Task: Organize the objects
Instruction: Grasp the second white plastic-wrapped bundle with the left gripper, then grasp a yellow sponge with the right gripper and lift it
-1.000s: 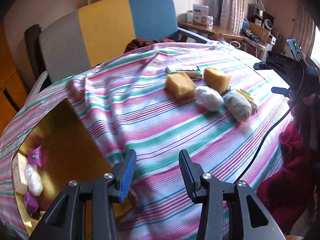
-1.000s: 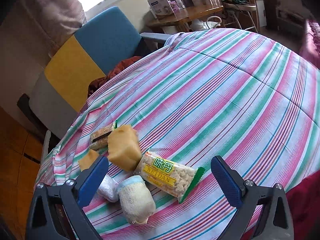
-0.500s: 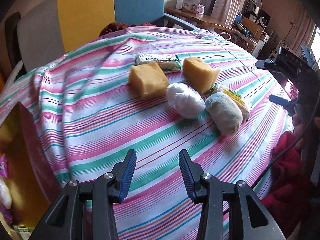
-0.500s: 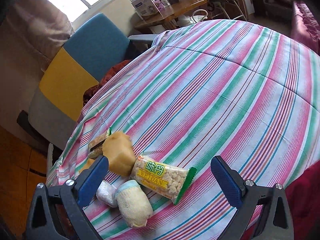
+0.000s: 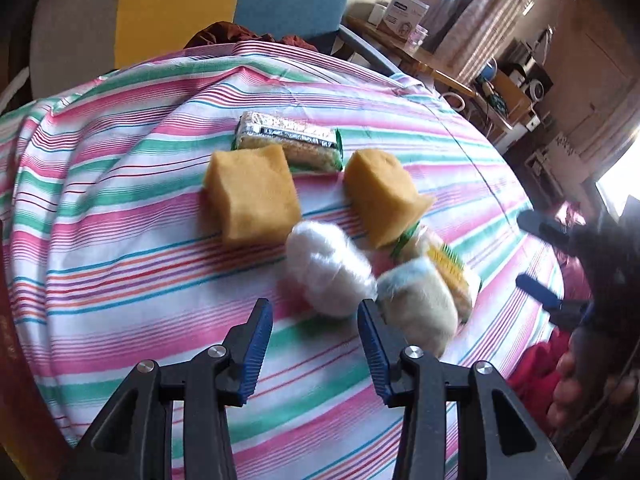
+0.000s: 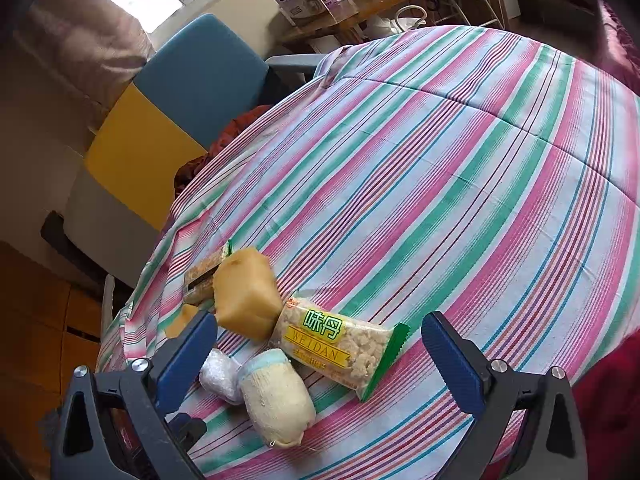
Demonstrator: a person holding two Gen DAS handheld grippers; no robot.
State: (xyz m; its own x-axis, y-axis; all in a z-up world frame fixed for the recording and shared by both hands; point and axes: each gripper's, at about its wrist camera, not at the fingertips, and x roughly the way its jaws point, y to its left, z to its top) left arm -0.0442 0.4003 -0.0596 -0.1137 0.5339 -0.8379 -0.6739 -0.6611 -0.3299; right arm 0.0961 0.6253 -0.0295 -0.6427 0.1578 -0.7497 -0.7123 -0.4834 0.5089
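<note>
One orange block is half hidden behind the right gripper, whose jaws are spread wide and empty. The white bundle, blurred, lies on the striped cloth just ahead of the left gripper, parted, nothing clamped.

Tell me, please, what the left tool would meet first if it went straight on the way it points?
Most likely the white bundle, which lies just ahead of the gap between the open left tool's fingers. The beige roll sits right beside it; depth is hard to judge.
</note>
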